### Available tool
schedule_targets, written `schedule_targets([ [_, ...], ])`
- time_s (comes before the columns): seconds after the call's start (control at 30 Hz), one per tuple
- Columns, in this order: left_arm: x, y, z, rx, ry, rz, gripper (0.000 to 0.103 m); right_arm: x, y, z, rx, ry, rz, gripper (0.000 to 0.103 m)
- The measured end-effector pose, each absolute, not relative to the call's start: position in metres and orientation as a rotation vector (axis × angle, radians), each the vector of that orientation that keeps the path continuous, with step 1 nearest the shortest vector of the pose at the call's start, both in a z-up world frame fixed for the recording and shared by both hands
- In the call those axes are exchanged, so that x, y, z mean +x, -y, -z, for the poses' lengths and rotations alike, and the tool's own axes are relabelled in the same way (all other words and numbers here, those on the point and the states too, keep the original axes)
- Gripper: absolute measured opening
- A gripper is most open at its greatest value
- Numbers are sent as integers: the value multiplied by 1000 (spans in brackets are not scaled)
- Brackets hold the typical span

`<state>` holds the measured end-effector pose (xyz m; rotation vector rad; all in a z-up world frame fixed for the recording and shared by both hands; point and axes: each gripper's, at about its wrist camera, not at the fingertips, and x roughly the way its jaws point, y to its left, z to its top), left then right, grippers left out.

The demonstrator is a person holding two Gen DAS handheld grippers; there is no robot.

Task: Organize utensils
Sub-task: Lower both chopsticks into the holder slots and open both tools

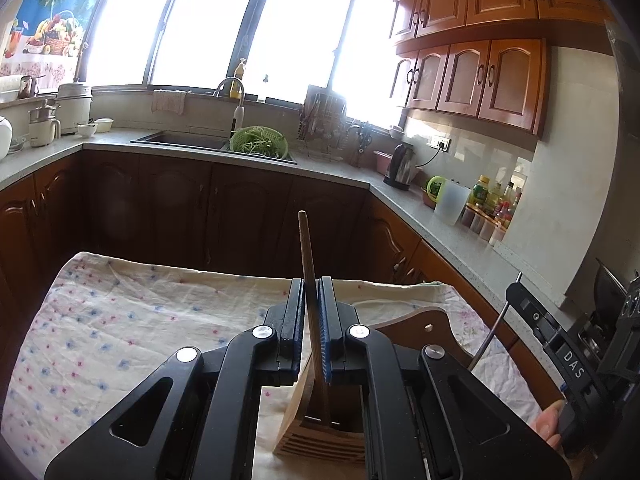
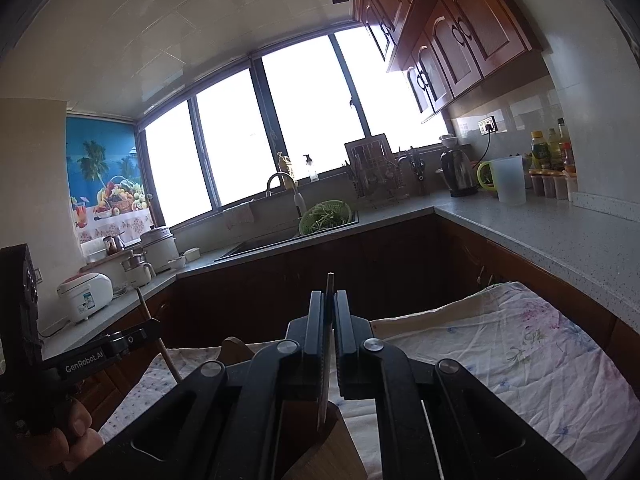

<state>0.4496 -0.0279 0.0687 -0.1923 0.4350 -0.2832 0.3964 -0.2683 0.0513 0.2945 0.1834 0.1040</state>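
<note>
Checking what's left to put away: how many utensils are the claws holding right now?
2. A wooden stick is clamped in the left claw, its lower end in the wooden holder. A thin metal utensil is clamped in the right claw. Others may be hidden.

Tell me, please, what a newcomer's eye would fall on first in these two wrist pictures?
Probably the left gripper, shut on a brown wooden stick that stands upright with its lower end in a wooden holder on the flowered cloth. Then the right gripper, shut on a thin utensil, and the glaring windows behind the sink.
</note>
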Motion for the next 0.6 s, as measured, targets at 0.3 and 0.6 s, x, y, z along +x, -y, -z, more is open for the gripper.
schedule_targets([
  [0.3, 439, 19, -74, -223, -454, 250, 63, 392, 281, -52, 364, -233, -164, 59],
  [0.6, 391, -6, -73, -227, -468, 199, 88, 347, 295, -65, 438, -236, -243, 88],
])
